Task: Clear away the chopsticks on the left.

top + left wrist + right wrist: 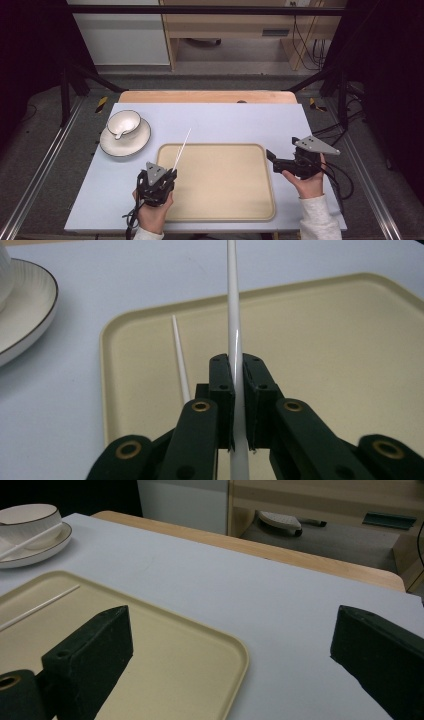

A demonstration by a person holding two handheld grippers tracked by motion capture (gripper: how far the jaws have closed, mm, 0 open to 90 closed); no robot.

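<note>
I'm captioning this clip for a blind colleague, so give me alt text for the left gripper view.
The left gripper has its two black jaws shut on a white chopstick that points away over a beige tray. A second white chopstick lies on the tray just left of the jaws, and the rim of a white plate shows at the far left on the pale table.

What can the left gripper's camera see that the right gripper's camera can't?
Left gripper view: the left gripper up close, its black jaws shut on a white chopstick that points away over the tray.

Right gripper view: the right gripper with its jaws wide open and nothing between them, plus the table's wooden far edge and furniture behind it.

Both: the beige tray, a second chopstick lying on it, the white plate and the pale blue tabletop.
</note>
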